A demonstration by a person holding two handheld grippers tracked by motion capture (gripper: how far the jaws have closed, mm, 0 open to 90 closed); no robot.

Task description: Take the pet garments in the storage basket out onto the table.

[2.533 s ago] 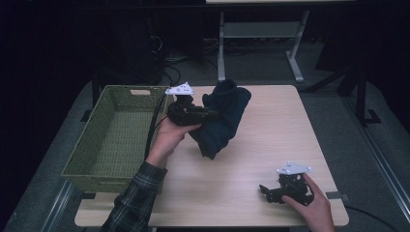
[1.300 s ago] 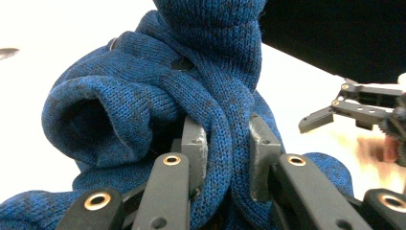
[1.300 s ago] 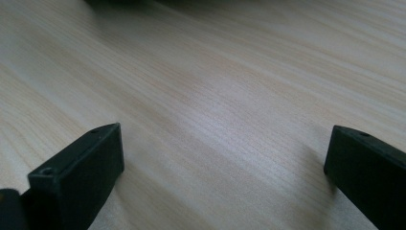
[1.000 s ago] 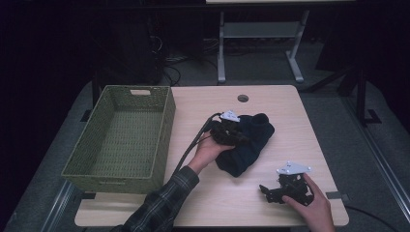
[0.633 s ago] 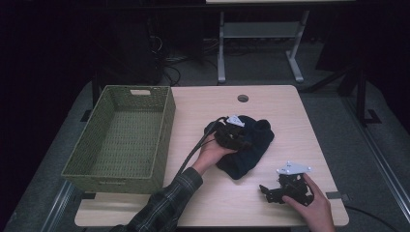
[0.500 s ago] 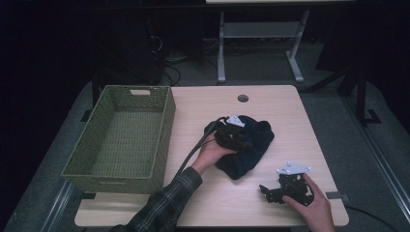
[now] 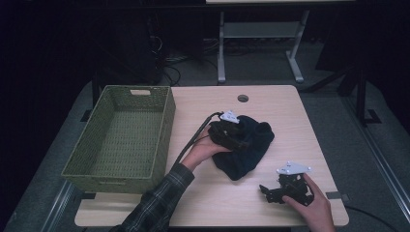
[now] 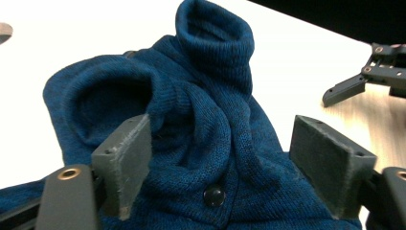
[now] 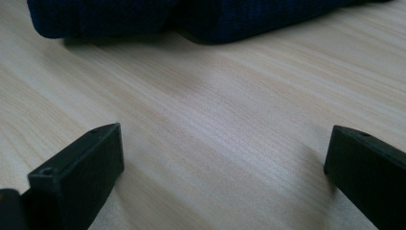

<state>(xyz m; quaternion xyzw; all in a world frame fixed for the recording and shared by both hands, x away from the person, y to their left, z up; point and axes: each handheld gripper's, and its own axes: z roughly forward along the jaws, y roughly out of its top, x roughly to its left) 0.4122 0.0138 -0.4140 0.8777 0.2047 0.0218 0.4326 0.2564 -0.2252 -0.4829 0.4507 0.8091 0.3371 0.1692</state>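
Garment: a dark blue knitted sweater (image 7: 246, 147) lies bunched at the centre of the high view, on the wooden table (image 7: 290, 111), right of the green woven basket (image 7: 121, 140); in the left gripper view a rolled collar stands up at top centre and a dark button (image 8: 214, 195) sits low between the pads.
Left gripper: the left gripper (image 8: 222, 163) hovers over the sweater's left edge; its jaws have just been opening and now stand wide, the knit between them but not pinched.
Right gripper: the right gripper (image 7: 275, 189) rests at the lower right of the high view, jaws spread over bare wood, holding nothing, just below the sweater's hem.
Risk, snag: I judge that loose knit could catch on a pad (image 8: 125, 158) as the left hand lifts, dragging the pile along.
Risk, slump: the upright collar looks unsupported and may flop over, changing the folds.
Risk, collision: the right gripper lies near the hem; a careless reach from either side could bump the other tool.
Change since earlier: the sweater was held up beside the basket, then carried rightward; it now lies released on the table. The right gripper's place matches.
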